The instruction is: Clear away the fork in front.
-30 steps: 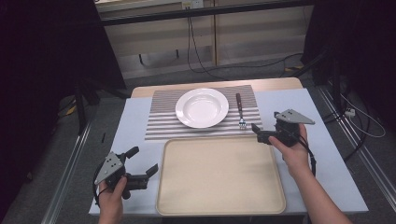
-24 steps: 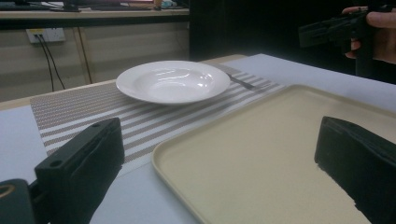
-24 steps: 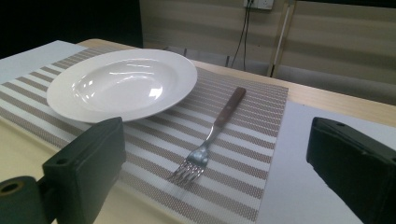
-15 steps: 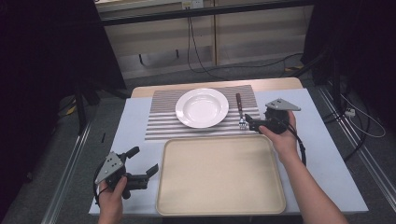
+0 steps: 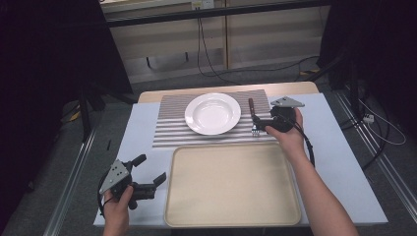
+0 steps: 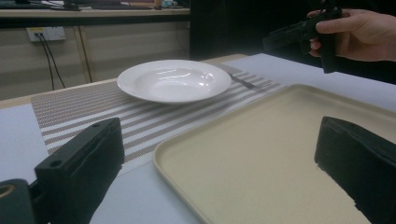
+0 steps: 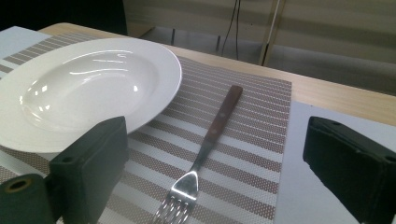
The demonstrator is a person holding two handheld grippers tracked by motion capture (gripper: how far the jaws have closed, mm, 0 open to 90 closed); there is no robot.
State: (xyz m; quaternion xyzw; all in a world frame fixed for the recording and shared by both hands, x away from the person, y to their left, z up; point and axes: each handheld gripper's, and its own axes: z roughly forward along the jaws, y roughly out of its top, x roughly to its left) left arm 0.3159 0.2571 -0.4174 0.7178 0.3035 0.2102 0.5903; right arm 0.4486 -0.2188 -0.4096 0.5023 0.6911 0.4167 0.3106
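Observation:
A white deep plate (image 5: 212,113) rests on a striped placemat (image 5: 169,129) at the back of the table. Just right of the plate lies a fork (image 7: 210,130) with a brown wooden handle, tines toward the person. My right gripper (image 5: 256,124) is open and low over the fork's tine end, one jaw on each side of it, touching nothing. In the right gripper view (image 7: 217,129) the fork runs up the gap between the jaws. My left gripper (image 5: 153,167) is open at the table's front left, beside the beige tray (image 5: 231,184), holding nothing.
The tray (image 6: 261,154) takes up the front middle of the white table top (image 5: 334,142). Bare table lies right of the tray and left of the placemat (image 6: 70,107). Cables hang by the cabinet behind the table. The left gripper view catches the right hand and its gripper (image 6: 303,32).
My right gripper has moved forward and left, from beside the tray's far right corner to over the fork's tines. The left gripper has stayed put.

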